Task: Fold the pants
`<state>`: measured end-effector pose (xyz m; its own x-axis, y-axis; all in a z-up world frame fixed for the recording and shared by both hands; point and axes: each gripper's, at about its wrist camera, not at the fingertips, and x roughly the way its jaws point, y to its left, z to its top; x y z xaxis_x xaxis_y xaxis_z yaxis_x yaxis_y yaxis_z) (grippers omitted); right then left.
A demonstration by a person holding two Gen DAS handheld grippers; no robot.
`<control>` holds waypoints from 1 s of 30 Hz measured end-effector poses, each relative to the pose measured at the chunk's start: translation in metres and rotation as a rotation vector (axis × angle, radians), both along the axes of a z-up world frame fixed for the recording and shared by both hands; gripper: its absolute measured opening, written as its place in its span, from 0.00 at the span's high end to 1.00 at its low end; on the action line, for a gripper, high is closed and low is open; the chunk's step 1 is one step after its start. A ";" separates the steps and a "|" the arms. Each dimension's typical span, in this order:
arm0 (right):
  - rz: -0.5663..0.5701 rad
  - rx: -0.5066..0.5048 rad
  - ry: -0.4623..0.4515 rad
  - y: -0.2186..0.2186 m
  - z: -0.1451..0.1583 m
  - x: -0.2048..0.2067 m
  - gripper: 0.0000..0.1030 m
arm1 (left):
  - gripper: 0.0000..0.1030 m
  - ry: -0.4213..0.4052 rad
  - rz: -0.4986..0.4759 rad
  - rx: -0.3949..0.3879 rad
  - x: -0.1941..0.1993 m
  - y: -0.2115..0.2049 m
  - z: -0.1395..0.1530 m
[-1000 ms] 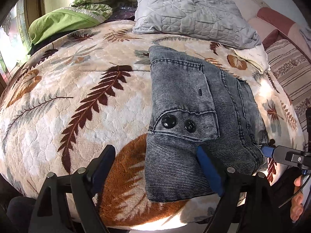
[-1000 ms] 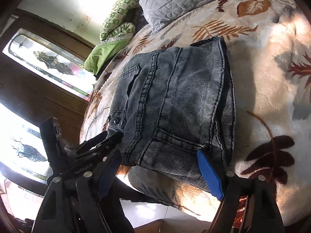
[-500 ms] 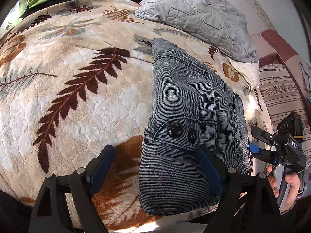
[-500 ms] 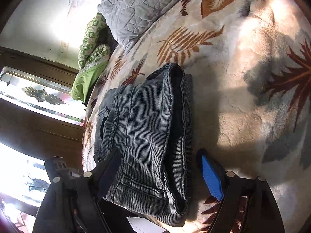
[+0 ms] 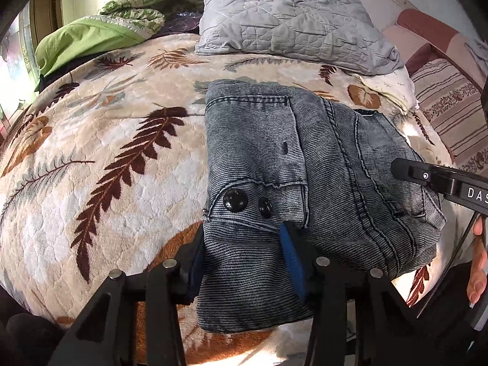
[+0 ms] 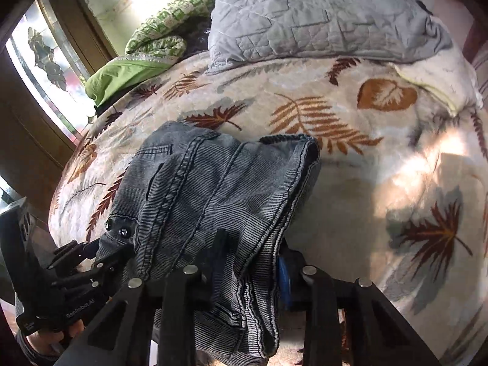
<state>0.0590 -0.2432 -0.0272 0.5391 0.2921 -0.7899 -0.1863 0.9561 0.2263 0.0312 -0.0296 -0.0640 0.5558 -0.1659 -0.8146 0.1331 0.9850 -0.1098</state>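
Denim pants (image 5: 305, 164), grey-blue and folded into a thick bundle, lie on the leaf-patterned blanket (image 5: 106, 152) of the bed, near its front edge, with two black buttons (image 5: 235, 200) showing on the upper layer. A second ago both claws stood wide apart over the near edge of the bundle; since then their jaws have been closing, and fabric now sits between each pair. The left claw (image 5: 244, 262) is clamped on the near left corner of the pants, its blue pads pressing the folded cloth from either side. The right claw (image 6: 250, 268) pinches the near right edge, where the stacked layers bunch up between its fingers and a fold hangs down over them. In the left wrist view the right claw's black body (image 5: 439, 180) now reaches in over the pants' right side, closer than before. A grey quilted pillow (image 5: 289, 24) and a green cushion (image 5: 85, 39) rest at the far side of the bed.
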 end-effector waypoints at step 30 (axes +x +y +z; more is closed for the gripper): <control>-0.115 0.440 0.125 -0.057 -0.011 -0.007 0.19 | 0.22 0.053 0.078 -0.184 0.025 0.047 0.023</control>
<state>0.0520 -0.3002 -0.0386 0.4964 0.5574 -0.6655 -0.0302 0.7772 0.6285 0.0566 0.0174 -0.0408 0.5297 -0.2730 -0.8030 0.0464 0.9547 -0.2940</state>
